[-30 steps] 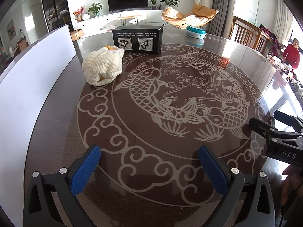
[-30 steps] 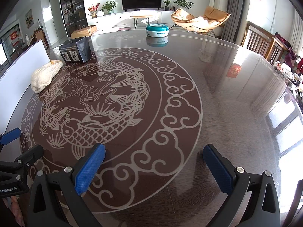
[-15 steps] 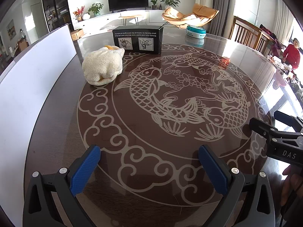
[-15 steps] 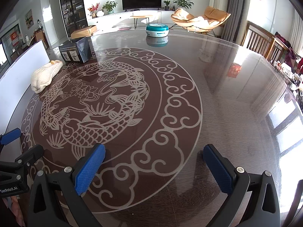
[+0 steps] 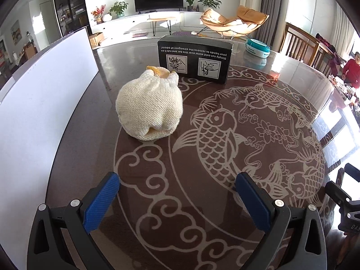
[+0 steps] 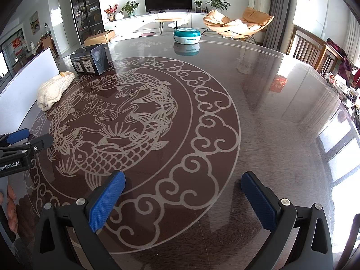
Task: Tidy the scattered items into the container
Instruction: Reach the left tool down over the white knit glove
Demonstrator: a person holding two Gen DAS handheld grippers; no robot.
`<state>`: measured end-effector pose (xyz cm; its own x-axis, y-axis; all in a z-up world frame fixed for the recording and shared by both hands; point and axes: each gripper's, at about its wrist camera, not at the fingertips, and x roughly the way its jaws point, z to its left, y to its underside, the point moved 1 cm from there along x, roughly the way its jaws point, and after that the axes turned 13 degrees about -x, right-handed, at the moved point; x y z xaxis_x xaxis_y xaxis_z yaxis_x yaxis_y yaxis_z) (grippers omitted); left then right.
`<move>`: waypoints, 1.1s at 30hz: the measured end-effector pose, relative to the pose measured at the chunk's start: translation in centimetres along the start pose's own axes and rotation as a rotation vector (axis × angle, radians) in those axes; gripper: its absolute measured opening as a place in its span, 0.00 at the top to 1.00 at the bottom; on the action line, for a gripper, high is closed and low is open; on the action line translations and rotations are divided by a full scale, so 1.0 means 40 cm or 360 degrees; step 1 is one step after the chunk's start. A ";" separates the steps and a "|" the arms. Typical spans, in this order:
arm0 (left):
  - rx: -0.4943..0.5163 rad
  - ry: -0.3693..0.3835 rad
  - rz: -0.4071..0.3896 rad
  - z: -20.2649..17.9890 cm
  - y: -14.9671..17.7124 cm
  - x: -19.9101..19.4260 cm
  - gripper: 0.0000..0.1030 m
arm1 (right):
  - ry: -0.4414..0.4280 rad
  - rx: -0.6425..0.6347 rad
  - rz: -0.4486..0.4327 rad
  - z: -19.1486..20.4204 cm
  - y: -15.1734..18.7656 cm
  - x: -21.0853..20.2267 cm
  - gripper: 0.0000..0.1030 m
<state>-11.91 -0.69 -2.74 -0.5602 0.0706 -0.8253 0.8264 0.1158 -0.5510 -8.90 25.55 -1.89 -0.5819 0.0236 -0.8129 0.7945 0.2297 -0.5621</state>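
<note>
Standing along the table's [image 5: 144,180] left edge is a white board [image 5: 40,103]. Beside it lies a cream knitted bundle [image 5: 149,110], with a black box [image 5: 194,61] just behind and a teal round container [image 6: 187,35] far across. Left gripper [image 5: 177,193] and right gripper [image 6: 183,191] both hang with jaws apart, empty.

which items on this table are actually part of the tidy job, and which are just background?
Likely job items:
- cream knitted pouch, lying on its side
- black printed box, standing behind the pouch
- teal-and-white round container, at the far edge
- left gripper and right gripper, both open, empty

Background:
- white board along the table edge
- TV, lounge chair, wooden chairs
</note>
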 end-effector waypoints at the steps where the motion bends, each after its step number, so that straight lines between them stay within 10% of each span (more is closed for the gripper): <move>1: 0.0003 0.0002 0.0000 0.005 -0.013 0.008 0.00 | 0.0000 0.0000 0.0000 0.000 0.000 0.000 0.00; 33: 0.0072 0.0038 0.0028 0.027 -0.099 0.055 0.00 | -0.0009 -0.0008 -0.0002 0.005 0.003 -0.001 0.00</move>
<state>-16.36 -2.08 -2.52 -0.5463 0.0961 -0.8321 0.8376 0.0692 -0.5419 -8.75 25.38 -1.93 -0.5819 0.0177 -0.8131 0.7929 0.2348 -0.5623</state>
